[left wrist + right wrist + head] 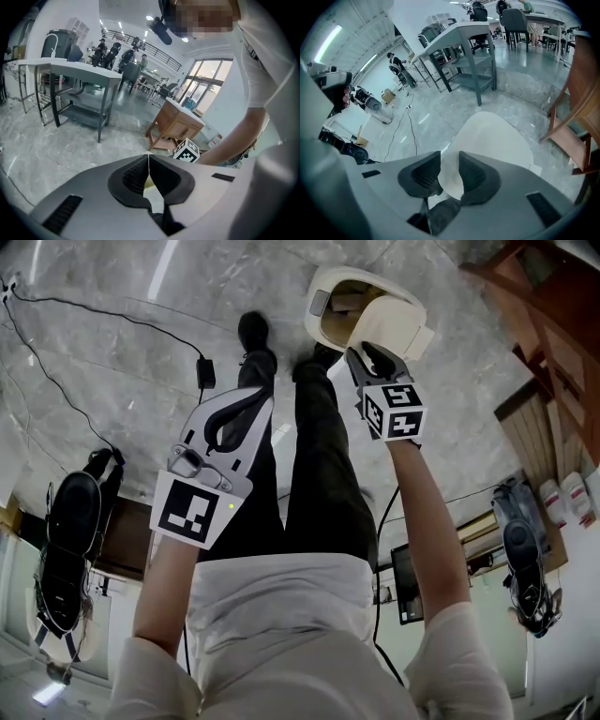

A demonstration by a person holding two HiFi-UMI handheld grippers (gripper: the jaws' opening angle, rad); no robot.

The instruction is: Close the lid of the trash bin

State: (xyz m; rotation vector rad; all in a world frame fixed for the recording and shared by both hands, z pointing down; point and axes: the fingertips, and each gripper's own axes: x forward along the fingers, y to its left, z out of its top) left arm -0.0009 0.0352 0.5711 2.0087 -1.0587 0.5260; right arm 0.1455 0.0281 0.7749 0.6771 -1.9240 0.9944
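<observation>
Arm (pixel 427 521) outstretched, right tool (pixel 372 351) pinches the raised lid (pixel 398 324); left tool (pixel 251 401) hangs closed, empty.

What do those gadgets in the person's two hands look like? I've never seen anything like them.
Each is a pale grey, wedge-shaped hand tool ending in two black ribbed jaws. The left gripper carries a cube with black-and-white square markers, and the right gripper has a matching cube. The person wears a white top with short sleeves.
</observation>
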